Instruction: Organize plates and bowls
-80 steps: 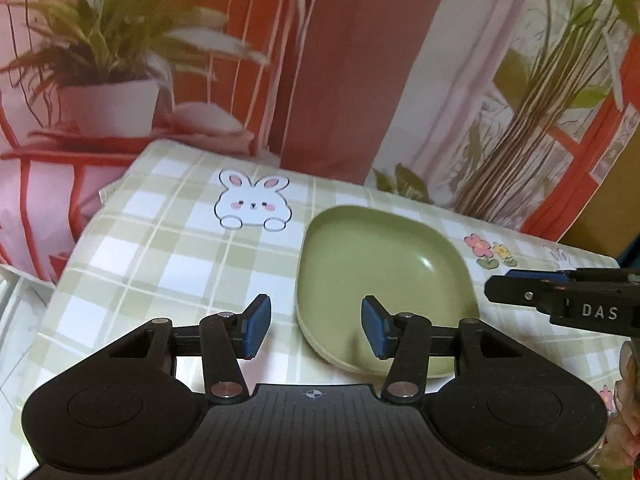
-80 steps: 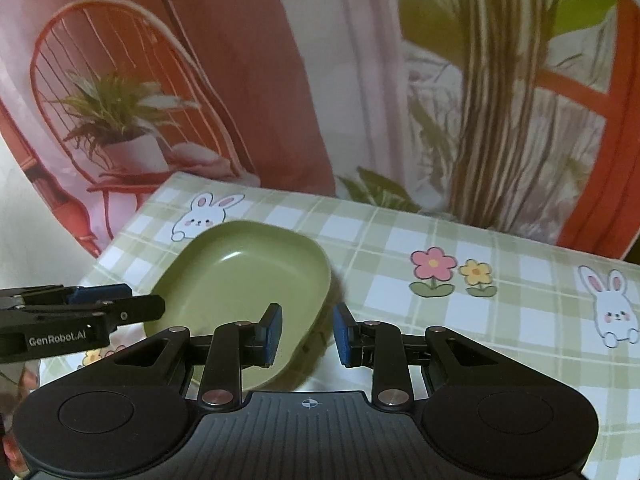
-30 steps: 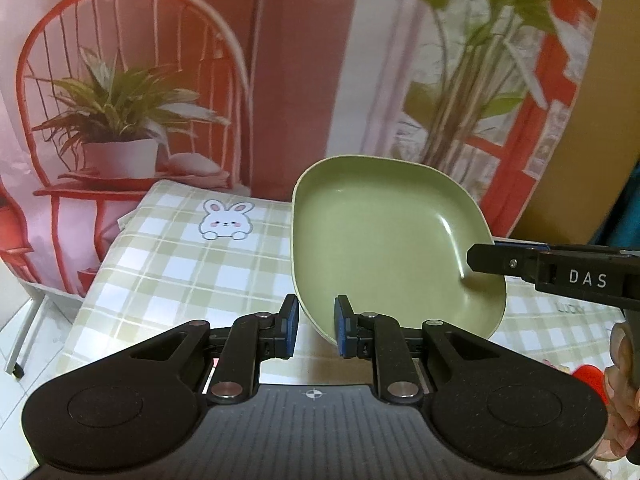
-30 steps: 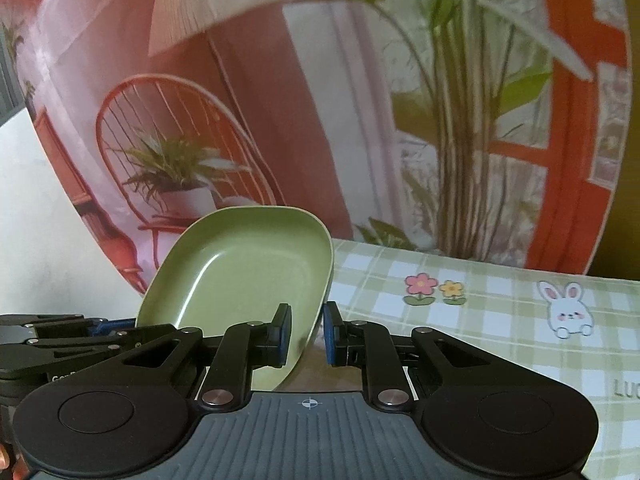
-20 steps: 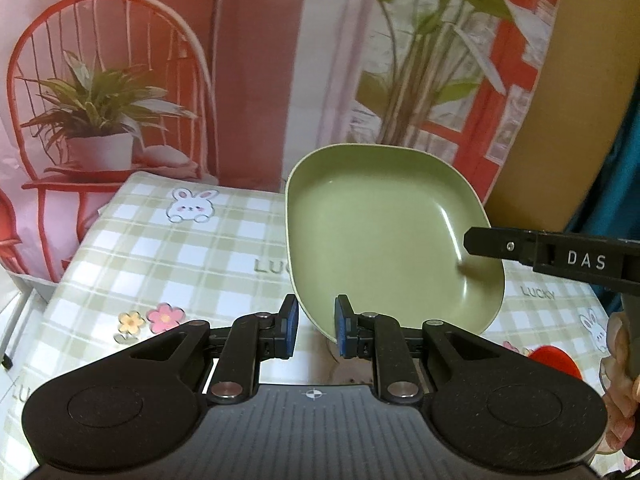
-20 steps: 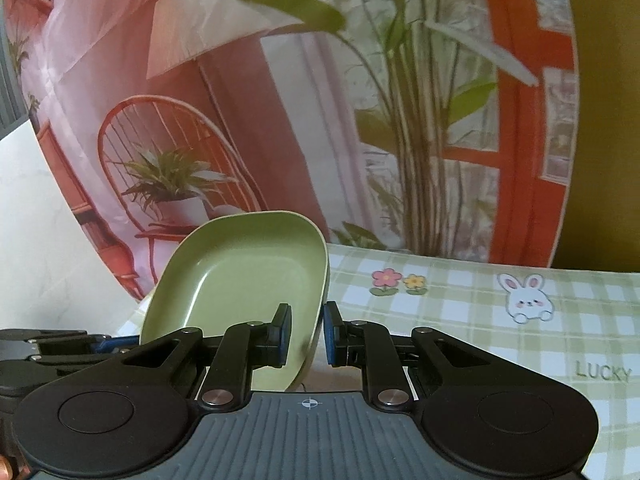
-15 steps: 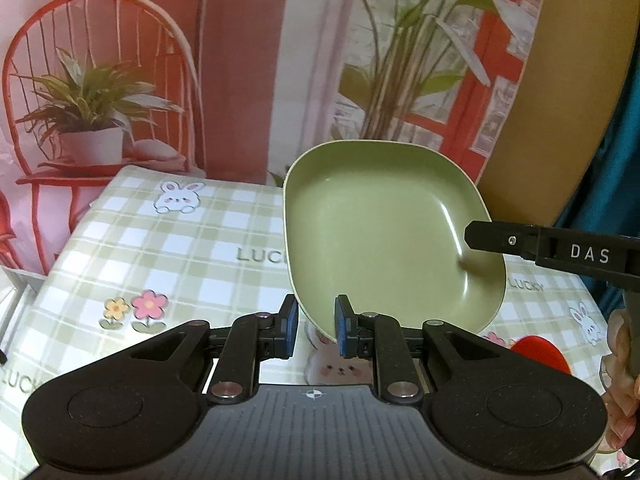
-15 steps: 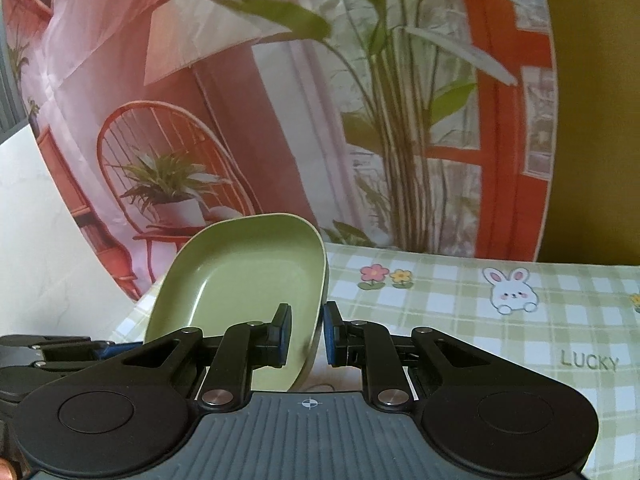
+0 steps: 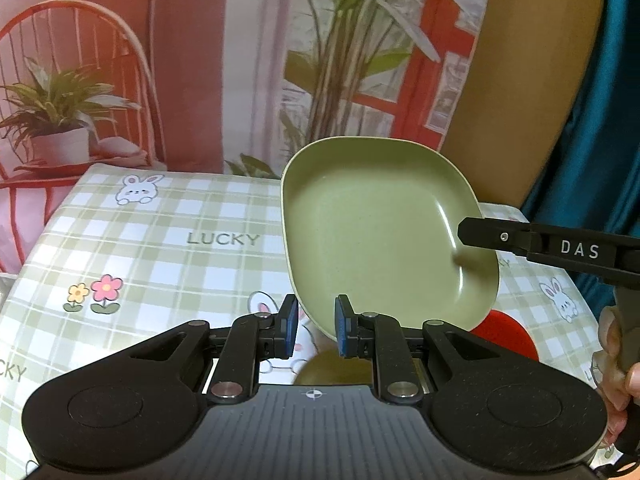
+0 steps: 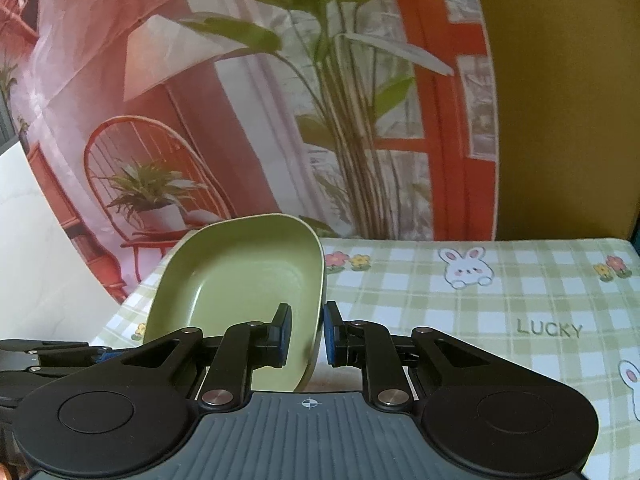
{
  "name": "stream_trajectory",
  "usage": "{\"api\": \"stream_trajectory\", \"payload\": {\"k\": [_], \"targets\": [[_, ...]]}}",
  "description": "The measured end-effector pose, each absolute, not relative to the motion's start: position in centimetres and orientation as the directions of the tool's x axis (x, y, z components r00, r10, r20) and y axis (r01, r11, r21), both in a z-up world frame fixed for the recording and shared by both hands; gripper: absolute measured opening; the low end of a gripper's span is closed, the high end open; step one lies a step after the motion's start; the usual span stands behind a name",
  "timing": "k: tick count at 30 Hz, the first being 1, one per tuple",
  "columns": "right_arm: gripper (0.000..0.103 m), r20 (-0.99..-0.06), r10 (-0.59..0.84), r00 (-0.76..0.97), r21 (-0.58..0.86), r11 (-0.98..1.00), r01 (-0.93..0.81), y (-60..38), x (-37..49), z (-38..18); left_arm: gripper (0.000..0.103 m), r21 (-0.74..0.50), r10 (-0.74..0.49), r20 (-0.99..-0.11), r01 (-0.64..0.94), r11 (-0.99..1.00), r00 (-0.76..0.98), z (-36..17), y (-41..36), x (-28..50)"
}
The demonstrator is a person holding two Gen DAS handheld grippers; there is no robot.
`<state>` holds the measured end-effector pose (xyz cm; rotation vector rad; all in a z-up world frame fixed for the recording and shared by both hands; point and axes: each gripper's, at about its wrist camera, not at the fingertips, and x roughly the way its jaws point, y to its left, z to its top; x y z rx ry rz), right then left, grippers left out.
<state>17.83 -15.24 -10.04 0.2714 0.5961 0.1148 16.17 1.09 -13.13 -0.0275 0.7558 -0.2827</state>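
Note:
A green squarish plate (image 9: 380, 232) hangs above the checked tablecloth (image 9: 160, 248), held by both grippers. My left gripper (image 9: 314, 330) is shut on its near left rim. My right gripper (image 10: 305, 332) is shut on its right rim; the plate (image 10: 248, 276) tilts up to the left in the right wrist view. The right gripper's finger (image 9: 540, 242), marked DAS, reaches in from the right in the left wrist view. A red dish (image 9: 506, 334) and a green round thing (image 9: 332, 370) lie on the table under the plate, mostly hidden.
The tablecloth (image 10: 480, 304) carries rabbit, flower and LUCKY prints. A printed backdrop (image 9: 200, 60) with a chair and plants stands behind the table's far edge. A teal curtain (image 9: 600, 100) hangs at the right. The person's hand (image 9: 616, 360) shows at the right edge.
Both grippers closed on the plate, lifted it off the table and carried it to the right. The red dish and green round thing have come into view beneath it.

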Motion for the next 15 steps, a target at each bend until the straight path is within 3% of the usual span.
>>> {"api": "stream_trajectory", "payload": {"k": [15], "targets": [[0.016,-0.564,0.172,0.808,0.290,0.957,-0.001,-16.2,14.9,-11.9,0.021,-0.141,-0.294,-0.701,0.277,0.950,0.650,-13.9,0.2,13.8]]}}
